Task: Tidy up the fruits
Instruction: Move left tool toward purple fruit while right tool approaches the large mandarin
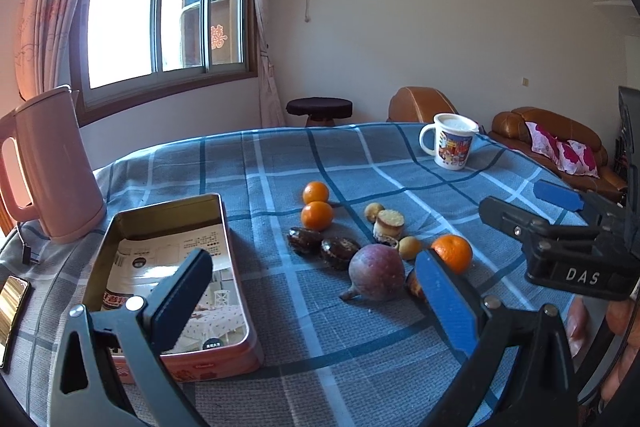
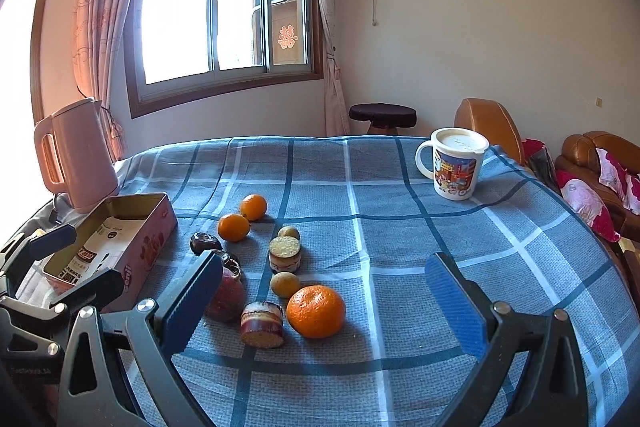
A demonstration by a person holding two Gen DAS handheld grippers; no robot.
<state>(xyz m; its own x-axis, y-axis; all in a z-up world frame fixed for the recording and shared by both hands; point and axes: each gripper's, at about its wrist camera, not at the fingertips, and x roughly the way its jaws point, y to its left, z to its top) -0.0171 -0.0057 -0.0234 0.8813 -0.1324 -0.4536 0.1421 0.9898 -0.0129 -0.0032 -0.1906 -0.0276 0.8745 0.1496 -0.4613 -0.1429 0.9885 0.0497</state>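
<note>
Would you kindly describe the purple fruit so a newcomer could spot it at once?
Start at the pink tin on the checked cloth. In the cluster just beside it lies the purple fruit, the biggest piece there. Unlike the oranges, it is dull purple with a short stem.

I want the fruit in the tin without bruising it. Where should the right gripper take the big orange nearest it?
Grip the big orange across its widest middle, coming from above. It is round and sits alone on the cloth, but a cut cane piece lies close on its left, so a low side approach could knock it. The right gripper is open.
</note>
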